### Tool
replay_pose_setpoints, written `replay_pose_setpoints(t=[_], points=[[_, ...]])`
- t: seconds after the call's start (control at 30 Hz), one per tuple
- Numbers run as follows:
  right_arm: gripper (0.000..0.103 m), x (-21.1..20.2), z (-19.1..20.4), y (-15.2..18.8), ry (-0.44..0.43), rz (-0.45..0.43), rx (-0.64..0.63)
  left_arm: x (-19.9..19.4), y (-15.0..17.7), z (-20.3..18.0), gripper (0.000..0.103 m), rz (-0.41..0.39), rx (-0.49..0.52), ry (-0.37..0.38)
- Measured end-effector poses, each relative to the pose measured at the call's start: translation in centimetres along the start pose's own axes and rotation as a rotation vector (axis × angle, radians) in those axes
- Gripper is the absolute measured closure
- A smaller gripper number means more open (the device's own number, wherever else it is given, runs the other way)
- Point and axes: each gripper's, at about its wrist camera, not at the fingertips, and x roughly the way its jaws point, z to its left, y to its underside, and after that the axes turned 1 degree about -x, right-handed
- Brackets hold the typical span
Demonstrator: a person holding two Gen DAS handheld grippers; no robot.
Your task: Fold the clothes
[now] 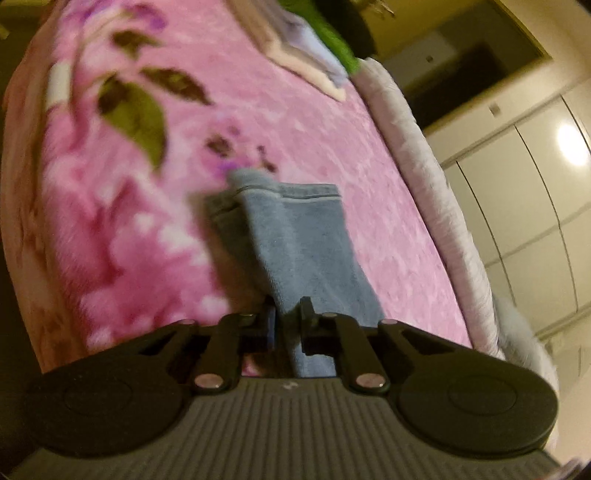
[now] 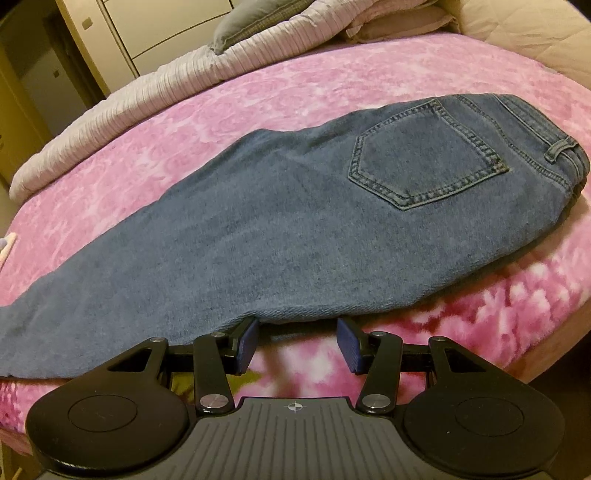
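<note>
Blue jeans point(image 2: 295, 221) lie folded lengthwise on a pink floral blanket point(image 2: 258, 92), back pocket point(image 2: 424, 162) up and waistband to the right. My right gripper point(image 2: 299, 332) is open at the jeans' near edge, with its blue pads point(image 2: 245, 345) on either side of the hem line and not pressing on the cloth. In the left wrist view, the jeans' leg end point(image 1: 295, 240) runs from the blanket point(image 1: 295, 129) up into my left gripper point(image 1: 288, 314). That gripper is shut on the denim. The picture there is blurred.
A stack of folded clothes point(image 1: 303, 55) lies at the far end of the bed, with something green point(image 1: 332, 33) behind it. A pale ribbed quilt point(image 2: 147, 96) and a grey pillow point(image 2: 251, 26) border the blanket. Cream wardrobe doors point(image 1: 517, 166) stand beyond the bed.
</note>
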Motion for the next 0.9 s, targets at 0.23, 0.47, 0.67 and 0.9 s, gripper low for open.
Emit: replay_pose_setpoints(t=[0.23,0.47,0.67,0.9], points=[[0.053,-1.5,-2.3,-0.6,0.024,-0.05,0.057,-4.2,3.0,-9.9,0.096,-0.084,0.458,0.135],[0.053,-3.7,-5.8,-1.7,0.07,-0.127,0.141,-7.3,15.8,-19.8,0.094,0.005,0.898,0.448],[0.053,-4.5,-7.4,-1.8,0.087,-0.141,0.181,-2.6,30.0,-20.9,0.084,0.369,1.138,0.418],[0.053,-5.3,-8.1,-1.3,-0.005,-0.139,0.231,-5.3,26.7,-20.1,0.081,0.416,1.04,0.462]])
